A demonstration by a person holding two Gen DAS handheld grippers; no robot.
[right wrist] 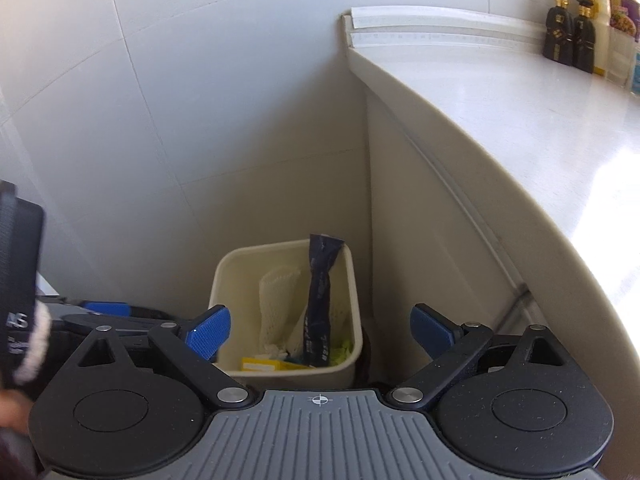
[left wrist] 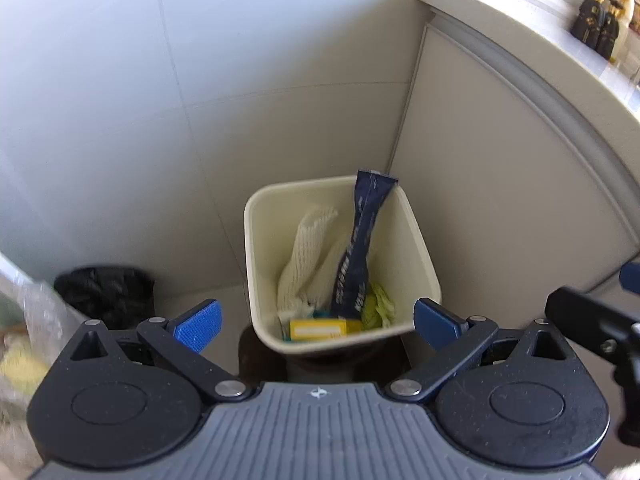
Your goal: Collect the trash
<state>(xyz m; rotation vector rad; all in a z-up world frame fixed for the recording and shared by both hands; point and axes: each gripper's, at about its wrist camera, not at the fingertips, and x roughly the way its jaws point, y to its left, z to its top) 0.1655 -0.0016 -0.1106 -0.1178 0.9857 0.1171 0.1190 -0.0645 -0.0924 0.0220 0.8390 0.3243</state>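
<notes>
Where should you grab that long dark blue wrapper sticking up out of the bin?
Grab the dark blue wrapper by its top end, coming down from above. That end leans on the back corner of the cream bin and pokes past the rim, so it is free to pinch. Its lower part sits deep among the white mesh and other trash. Both tools are open, so probably either could do it.

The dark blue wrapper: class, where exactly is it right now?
In both wrist views the dark blue wrapper stands tilted inside the cream bin, against its far right corner, right of the white mesh cloth.
</notes>
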